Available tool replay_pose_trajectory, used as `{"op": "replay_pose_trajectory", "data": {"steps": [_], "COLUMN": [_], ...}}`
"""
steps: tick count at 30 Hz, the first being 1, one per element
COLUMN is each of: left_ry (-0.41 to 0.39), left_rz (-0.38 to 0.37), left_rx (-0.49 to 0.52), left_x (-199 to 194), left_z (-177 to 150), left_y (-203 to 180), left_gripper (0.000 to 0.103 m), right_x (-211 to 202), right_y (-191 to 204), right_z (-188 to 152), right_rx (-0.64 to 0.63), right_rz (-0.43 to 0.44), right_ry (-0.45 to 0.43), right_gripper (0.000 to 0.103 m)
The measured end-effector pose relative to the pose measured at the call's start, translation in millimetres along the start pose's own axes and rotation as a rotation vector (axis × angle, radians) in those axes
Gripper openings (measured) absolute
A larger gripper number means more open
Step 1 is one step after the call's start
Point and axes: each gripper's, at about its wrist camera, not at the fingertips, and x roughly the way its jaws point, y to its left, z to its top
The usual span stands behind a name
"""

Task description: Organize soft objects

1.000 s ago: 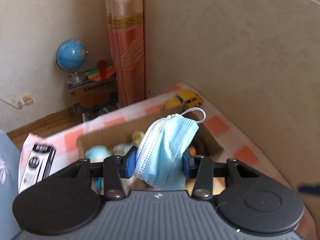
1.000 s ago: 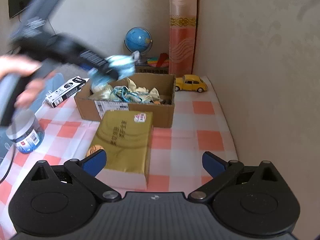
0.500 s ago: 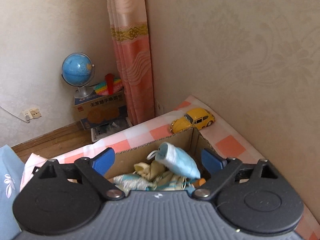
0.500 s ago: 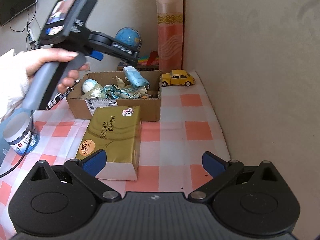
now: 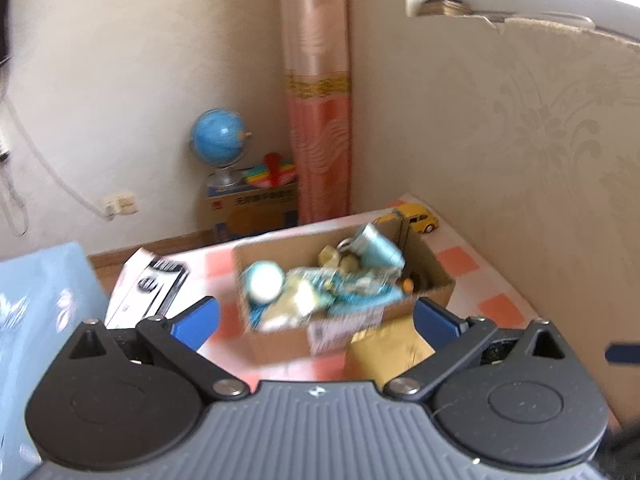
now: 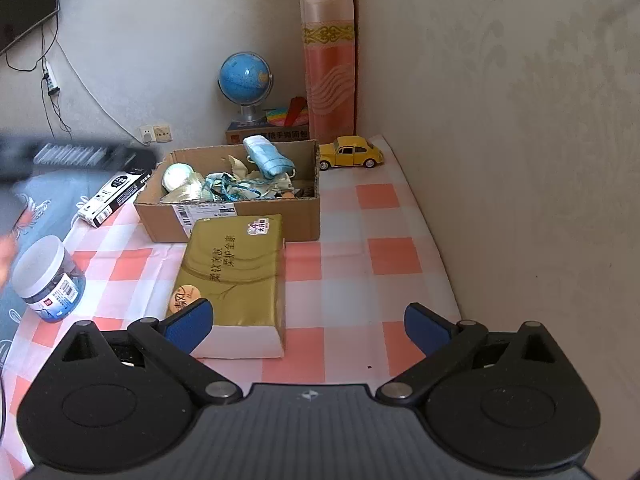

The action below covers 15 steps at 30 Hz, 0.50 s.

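A cardboard box [image 6: 304,216] on the checked tablecloth holds crumpled cloths, a pale ball and a light blue face mask [image 6: 266,158] leaning at its back edge. The box [image 5: 434,276] and mask [image 5: 378,246] also show in the blurred left wrist view. A gold tissue pack [image 6: 236,276] lies in front of the box. My left gripper [image 5: 316,322] is open and empty, back from the box. My right gripper [image 6: 306,326] is open and empty, above the near end of the tissue pack.
A yellow toy car [image 6: 352,152] stands right of the box by the wall. A black and white carton [image 6: 116,192] and a clear jar with a white lid [image 6: 48,280] are at the left. A globe [image 6: 244,80] stands behind the table.
My left gripper opened and let the face mask drop into the box, then pulled back and away to the left. My right gripper stayed open and moved little.
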Motion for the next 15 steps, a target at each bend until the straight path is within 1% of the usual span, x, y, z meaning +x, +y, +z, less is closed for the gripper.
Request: {"op": "replay_pose_trajectory", "data": {"steps": [5,7,10,13,15], "left_ry": [-0.028,-0.016,0.029,0.116,0.124], "left_rz": [0.103,0.131,0.124,0.107,0.089], "left_rx": [-0.026,-0.034,-0.041,-0.074,-0.091], "left_x": [-44.2,-57.9,-69.8,-74.9,-79.5], "left_z": [-34.5,-43.1,-48.9,-52.0,-54.1], "left_y": [8.5,9.6,5.9,3.4,3.4], "left_gripper": [0.103,0.103,0.103,0.103,0.103], "right_x": [-7.0,-9.0,-12.0,-16.6,-19.8], "right_y": [13.3,19.0,27.6,32.7,34.7], "right_z": [6.1,8.0,9.9,10.7,10.4], "right_rx": [-0.012,-0.013,-0.006,0.012,0.024], "right_rz": [-0.003,-0.001,-0.002,-0.002,-0.005], "right_ry": [-0.006,-0.003,0.002,0.006,0.009], "right_gripper": [0.103,0.103,0.103,0.103,0.103]}}
